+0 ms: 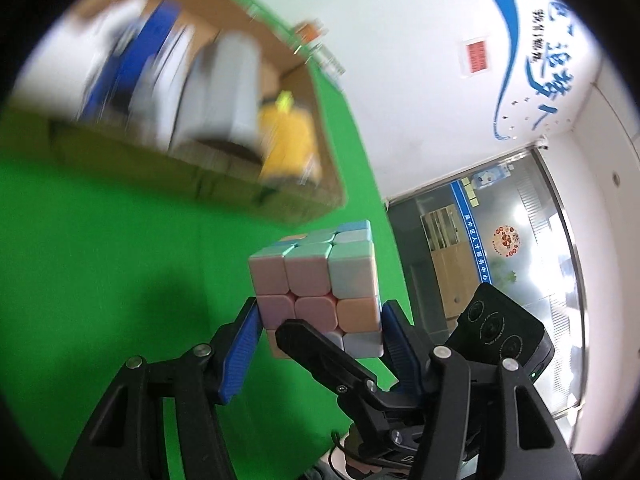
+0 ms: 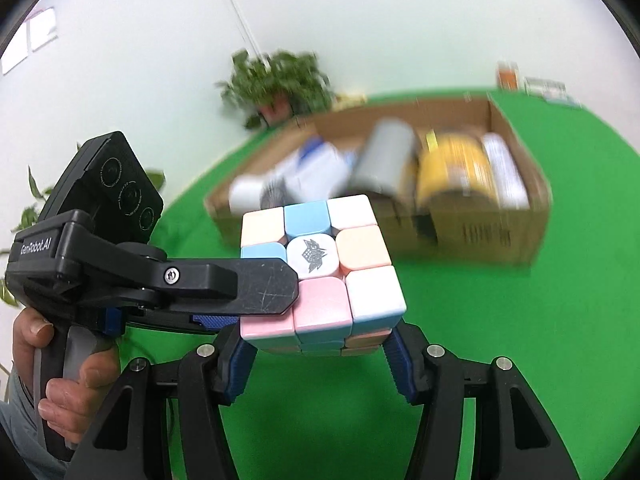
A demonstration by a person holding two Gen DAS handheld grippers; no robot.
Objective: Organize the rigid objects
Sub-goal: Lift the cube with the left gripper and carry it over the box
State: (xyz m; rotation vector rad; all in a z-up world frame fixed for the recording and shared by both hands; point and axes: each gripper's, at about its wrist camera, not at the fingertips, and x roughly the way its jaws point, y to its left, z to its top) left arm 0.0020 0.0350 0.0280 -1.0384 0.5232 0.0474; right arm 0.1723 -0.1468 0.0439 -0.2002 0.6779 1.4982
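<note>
Both of your grippers have hold of the same pastel puzzle cube [image 2: 320,272], which hangs in the air above the green surface [image 2: 500,340], clear of it. In the right wrist view, your right gripper [image 2: 320,356] has its blue-padded fingers [image 2: 240,364] partly open and pressed against the cube's lower left and right sides, while your left gripper [image 2: 256,304] comes in from the left, one black finger lying across the cube's top face beside the printed centre tile, the other under it. Your left hand [image 2: 68,392] is wrapped around that gripper's handle. In the left wrist view, your left gripper's own fingers [image 1: 240,352] clamp the cube [image 1: 316,288] at about half their spread, and a black finger of the right gripper [image 1: 320,344] crosses the cube's near face. Beyond the cube sits an open cardboard box [image 2: 472,240] on the surface, holding blurred grey, white, blue and yellow items [image 2: 452,172].
</note>
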